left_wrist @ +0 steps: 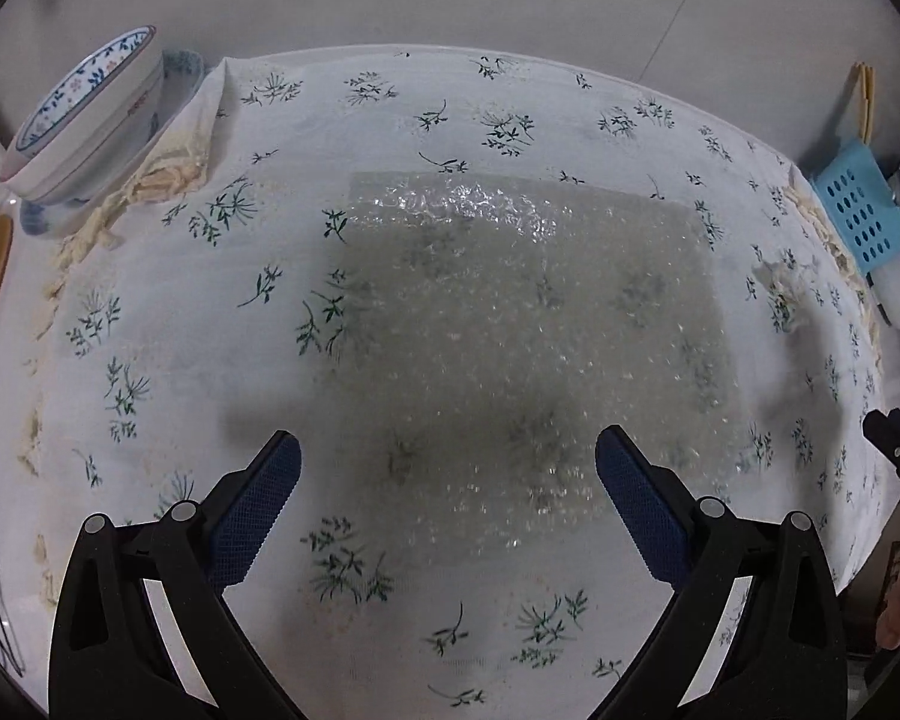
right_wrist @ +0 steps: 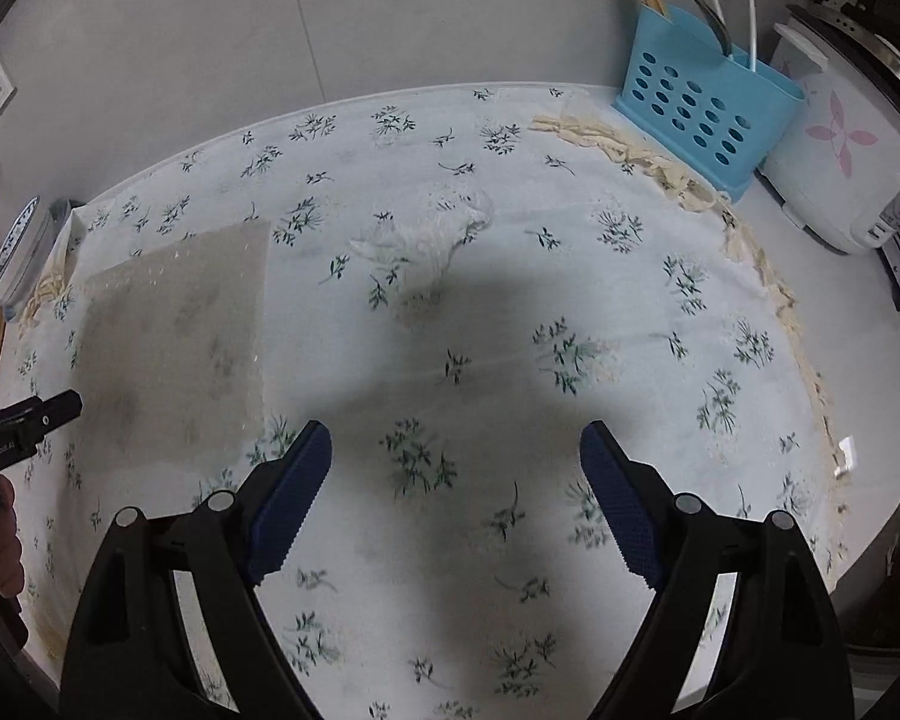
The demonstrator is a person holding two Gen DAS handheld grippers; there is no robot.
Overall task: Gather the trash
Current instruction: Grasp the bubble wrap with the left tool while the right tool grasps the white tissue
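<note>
Two pieces of trash lie ahead, so with my left gripper [left_wrist: 448, 468] and right gripper [right_wrist: 456, 459] both spread empty, I should pinch the bubble wrap [left_wrist: 528, 324] at its near edge and the crumpled clear plastic [right_wrist: 432, 234] beyond

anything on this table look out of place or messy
Two bits of clear plastic litter the floral tablecloth: a flat bubble wrap sheet spread near the middle, and a crumpled clear wrapper lying apart from it, toward the blue utensil holder. The cloth's fringe looks bunched by the bowl.
</note>
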